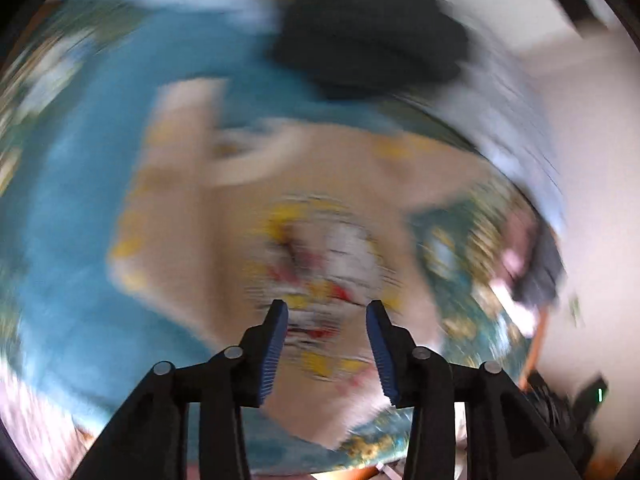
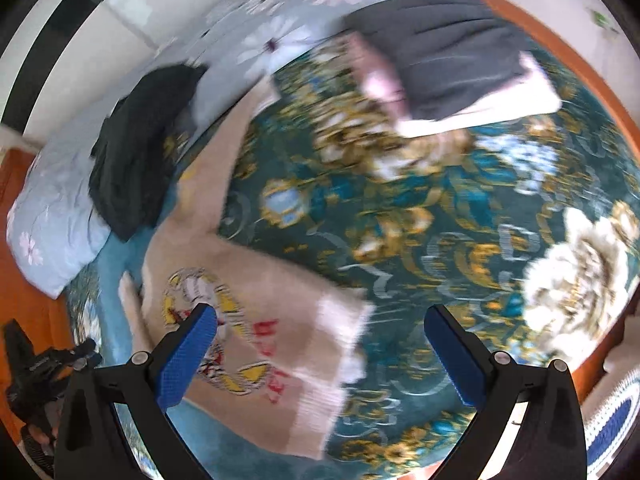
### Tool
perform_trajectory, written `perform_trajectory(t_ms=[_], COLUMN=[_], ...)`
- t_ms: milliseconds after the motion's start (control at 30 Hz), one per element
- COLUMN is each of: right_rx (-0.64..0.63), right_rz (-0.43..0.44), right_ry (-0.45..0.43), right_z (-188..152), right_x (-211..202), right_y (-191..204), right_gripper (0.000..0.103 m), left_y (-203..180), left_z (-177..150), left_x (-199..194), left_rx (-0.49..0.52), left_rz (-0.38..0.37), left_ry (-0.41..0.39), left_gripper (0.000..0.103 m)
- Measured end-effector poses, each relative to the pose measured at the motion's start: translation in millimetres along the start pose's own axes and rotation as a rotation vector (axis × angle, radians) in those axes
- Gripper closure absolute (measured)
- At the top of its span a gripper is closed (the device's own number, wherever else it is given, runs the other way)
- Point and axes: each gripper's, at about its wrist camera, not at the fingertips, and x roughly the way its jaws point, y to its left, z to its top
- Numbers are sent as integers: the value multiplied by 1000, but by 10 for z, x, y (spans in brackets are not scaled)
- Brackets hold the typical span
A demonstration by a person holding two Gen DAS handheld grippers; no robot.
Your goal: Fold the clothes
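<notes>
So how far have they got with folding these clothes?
Done, it seems: a dark garment lies folded on a pink one at the bed's far side. In hand: nothing; the left gripper and right gripper are both open above the beige sweater, spread out unfolded. A black heap also waits.

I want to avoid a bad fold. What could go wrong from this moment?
1. Both views are motion-blurred, so the open left gripper may close on the wrong part of the beige sweater.
2. The open right gripper hangs over the sweater's edge and could pinch the floral bedspread too.
</notes>
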Motion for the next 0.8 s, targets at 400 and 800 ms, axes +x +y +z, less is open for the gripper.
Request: perform_trajectory(t_ms=[400, 800], right_rx=[-37, 73], right_rz=[42, -13], right_ry=[176, 152], right_z=[451, 1455], right_x=[1114, 2037], right_y=[1079, 1221], right_gripper=[0, 0], left_y=[609, 771], left_z=[651, 1173], left_x=[652, 1281], left_rx=[-156, -192], left_rz=[201, 402], left_ry=[43, 80], left_gripper=[40, 39])
